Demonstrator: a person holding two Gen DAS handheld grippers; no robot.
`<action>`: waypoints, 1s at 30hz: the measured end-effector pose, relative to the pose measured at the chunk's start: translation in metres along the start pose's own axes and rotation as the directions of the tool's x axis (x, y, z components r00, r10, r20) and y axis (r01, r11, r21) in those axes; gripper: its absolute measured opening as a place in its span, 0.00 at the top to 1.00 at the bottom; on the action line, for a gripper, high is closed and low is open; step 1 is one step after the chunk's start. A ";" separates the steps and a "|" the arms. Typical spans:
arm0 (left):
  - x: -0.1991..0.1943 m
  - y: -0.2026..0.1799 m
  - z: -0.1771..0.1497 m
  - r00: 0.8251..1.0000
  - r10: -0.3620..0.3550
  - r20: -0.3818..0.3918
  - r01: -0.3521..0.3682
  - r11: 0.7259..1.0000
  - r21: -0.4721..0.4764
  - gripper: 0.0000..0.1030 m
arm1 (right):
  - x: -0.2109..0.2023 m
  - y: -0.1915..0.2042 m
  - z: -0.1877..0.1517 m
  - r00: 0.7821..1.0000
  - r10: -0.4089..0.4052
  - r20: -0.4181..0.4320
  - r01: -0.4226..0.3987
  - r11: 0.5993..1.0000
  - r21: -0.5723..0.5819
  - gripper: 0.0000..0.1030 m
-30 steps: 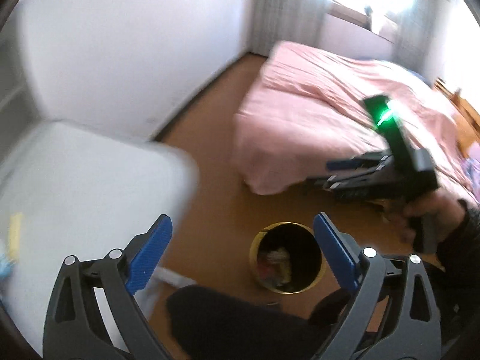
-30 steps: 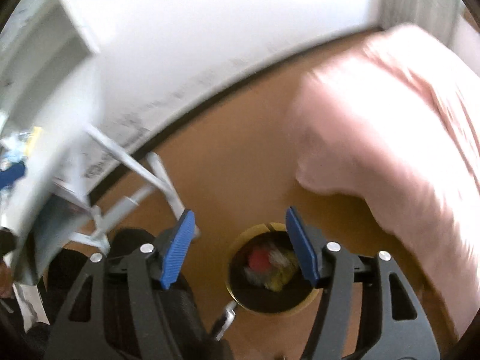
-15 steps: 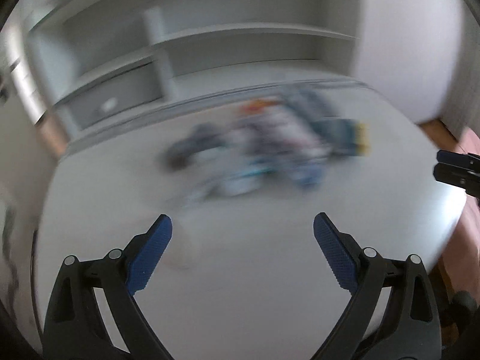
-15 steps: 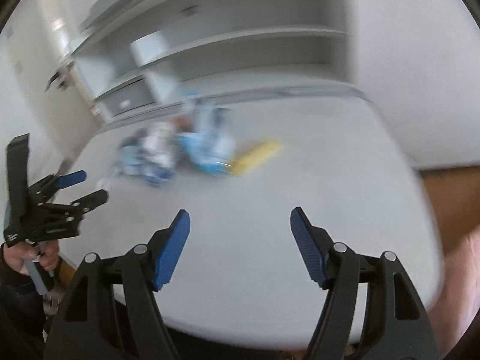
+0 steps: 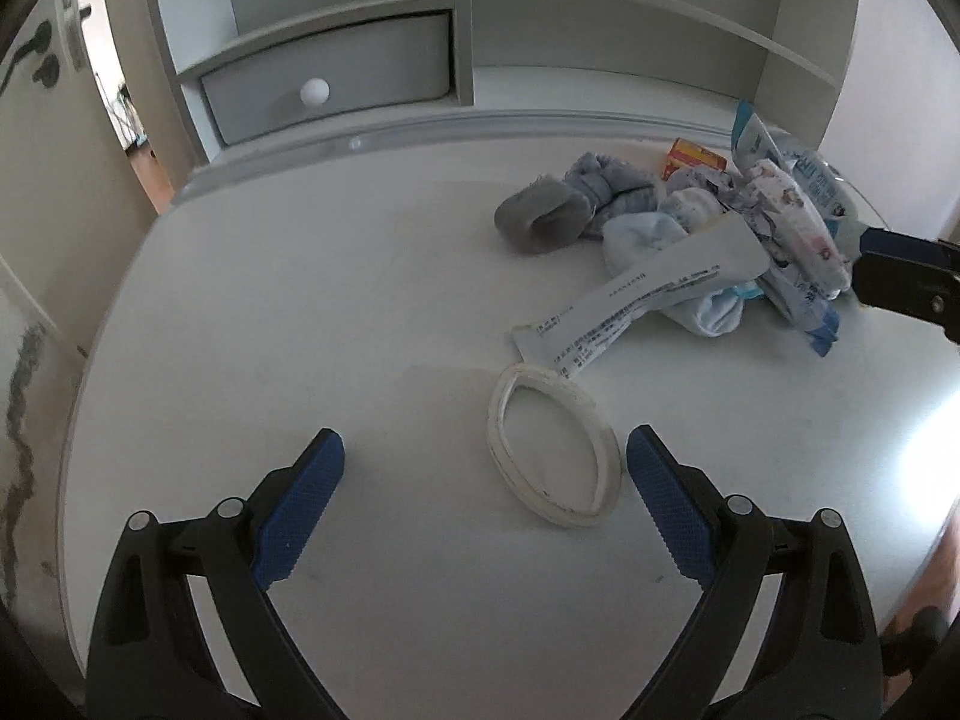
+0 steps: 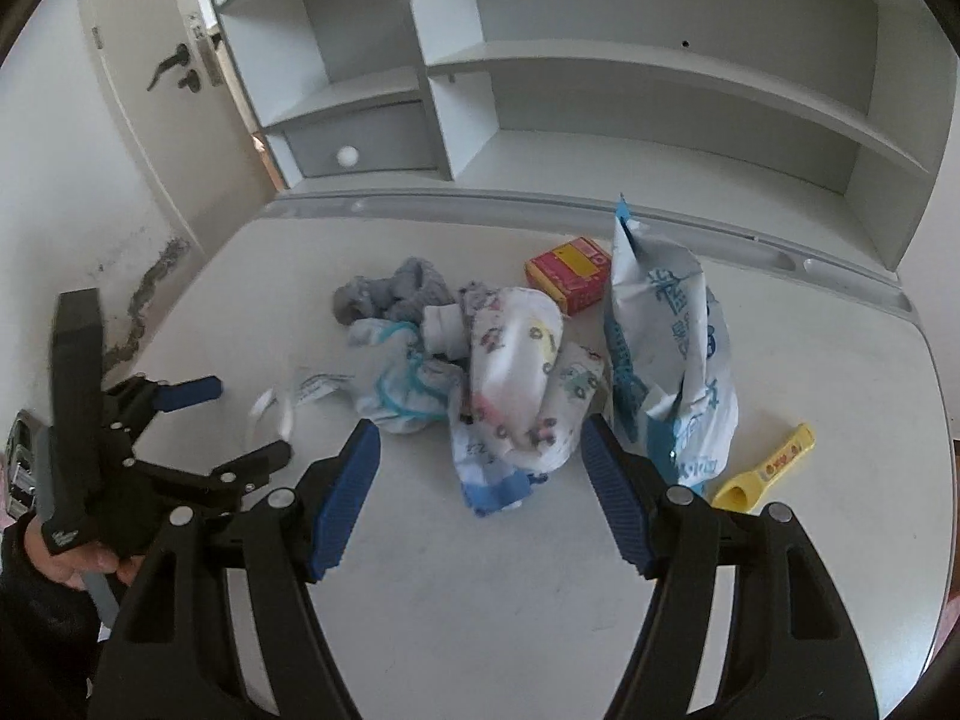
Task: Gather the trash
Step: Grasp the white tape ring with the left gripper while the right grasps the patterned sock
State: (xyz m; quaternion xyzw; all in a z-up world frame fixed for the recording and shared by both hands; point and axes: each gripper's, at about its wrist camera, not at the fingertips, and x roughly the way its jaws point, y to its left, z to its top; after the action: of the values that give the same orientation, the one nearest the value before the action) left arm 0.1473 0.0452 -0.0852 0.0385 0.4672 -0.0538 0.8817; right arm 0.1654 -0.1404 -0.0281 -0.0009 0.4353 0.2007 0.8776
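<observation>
On the white desk (image 5: 300, 312) lies a pile: a printed wrapper (image 6: 516, 384), a torn blue-white bag (image 6: 672, 348), a red box (image 6: 570, 273), a yellow packet (image 6: 768, 468), a long paper strip (image 5: 642, 294) and a white tape ring (image 5: 552, 450). Grey and light blue socks (image 5: 570, 204) lie among them. My left gripper (image 5: 483, 504) is open and empty, with the tape ring between its fingers' line. My right gripper (image 6: 480, 486) is open and empty, just short of the printed wrapper. The left gripper also shows in the right wrist view (image 6: 204, 420).
A white shelf unit (image 6: 600, 90) with a grey drawer (image 5: 330, 84) stands at the desk's back. A door (image 6: 150, 90) is at the left. The desk's right edge (image 5: 924, 540) drops to a brown floor.
Both grippers swung from above the floor bin by the bed up to the desk and closer to the pile. Both stayed open and empty.
</observation>
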 end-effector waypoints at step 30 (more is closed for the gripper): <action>-0.076 -0.047 0.035 0.975 -0.149 0.166 0.140 0.988 0.065 0.61 | -0.069 -0.038 -0.022 0.992 -0.027 0.124 0.013 0.994 0.113 0.80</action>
State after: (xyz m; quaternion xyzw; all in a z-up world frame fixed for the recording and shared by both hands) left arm 0.1279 -0.0006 -0.0037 0.0231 0.3901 -0.1332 0.9108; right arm 0.1248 -0.2032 0.0040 0.0564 0.3898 0.1669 0.9039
